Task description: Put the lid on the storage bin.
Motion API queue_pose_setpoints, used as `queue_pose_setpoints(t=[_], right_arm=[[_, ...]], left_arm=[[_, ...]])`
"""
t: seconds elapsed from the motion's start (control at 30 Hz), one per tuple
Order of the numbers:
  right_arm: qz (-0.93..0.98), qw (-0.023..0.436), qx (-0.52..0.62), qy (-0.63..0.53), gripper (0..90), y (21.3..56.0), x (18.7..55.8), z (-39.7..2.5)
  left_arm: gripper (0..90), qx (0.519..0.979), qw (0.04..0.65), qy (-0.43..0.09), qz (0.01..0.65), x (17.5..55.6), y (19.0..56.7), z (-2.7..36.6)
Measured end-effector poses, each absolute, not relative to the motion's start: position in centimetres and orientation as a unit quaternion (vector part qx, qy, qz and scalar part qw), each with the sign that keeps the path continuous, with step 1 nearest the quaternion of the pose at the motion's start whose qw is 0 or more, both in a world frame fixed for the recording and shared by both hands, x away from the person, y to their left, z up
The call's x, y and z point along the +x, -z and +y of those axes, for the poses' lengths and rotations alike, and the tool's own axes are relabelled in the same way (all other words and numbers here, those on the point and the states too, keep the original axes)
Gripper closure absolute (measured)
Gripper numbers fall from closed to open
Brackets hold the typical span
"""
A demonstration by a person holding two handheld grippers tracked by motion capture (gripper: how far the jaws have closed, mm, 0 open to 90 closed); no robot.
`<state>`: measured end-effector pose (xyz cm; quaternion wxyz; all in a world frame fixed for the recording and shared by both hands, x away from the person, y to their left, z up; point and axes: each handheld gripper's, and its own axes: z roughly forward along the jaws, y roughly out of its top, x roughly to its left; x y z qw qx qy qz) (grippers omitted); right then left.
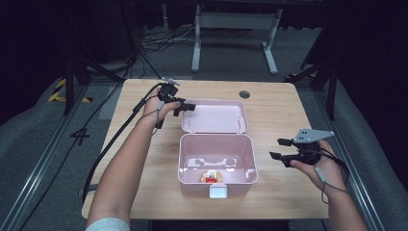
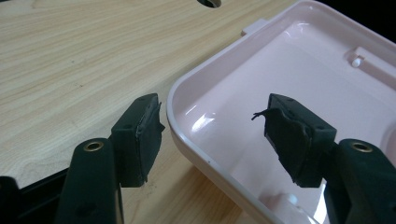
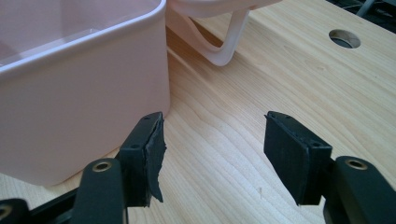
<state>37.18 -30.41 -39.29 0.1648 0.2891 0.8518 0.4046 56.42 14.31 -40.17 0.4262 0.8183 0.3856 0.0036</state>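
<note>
One pale pink plastic box (image 1: 217, 166) sits near my edge of the wooden surface (image 1: 279, 115), white latch (image 1: 218, 192) facing me and a small red and yellow item (image 1: 210, 177) inside. My right hand-held gripper (image 1: 278, 148) hovers just beside its right wall, jaws spread, grasping nothing. Farther off, the box's lid (image 1: 214, 116) lies flung back flat. My left hand-held gripper (image 1: 188, 108) straddles the lid's left rim, jaws released, one inside and one outside. Beyond is a cable hole (image 1: 245, 94).
</note>
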Motion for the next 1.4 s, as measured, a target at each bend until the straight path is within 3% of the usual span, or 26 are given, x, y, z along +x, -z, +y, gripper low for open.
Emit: queue_pose_setpoints(t=[0.33, 0.47, 0.63, 1.4], right_arm=[[0.85, 0.164, 0.294, -0.405, 38.4, 39.3, 36.7, -30.6], [0.85, 0.165, 0.293, -0.406, 38.4, 39.3, 36.5, -30.6], [0.848, 0.166, 0.294, -0.407, 38.4, 39.2, 36.3, -30.7], [0.849, 0.164, 0.287, -0.413, 39.4, 39.0, 36.4, -30.2]], left_arm=[[45.3, 0.816, 0.411, 0.034, 0.406, 56.9, 40.9, 13.7], [56.7, 0.807, 0.415, 0.038, 0.418, 57.2, 40.7, 14.1], [64.8, 0.8, 0.426, 0.025, 0.422, 57.2, 39.9, 14.4], [73.0, 0.792, 0.459, -0.07, 0.397, 55.3, 34.9, 14.1]])
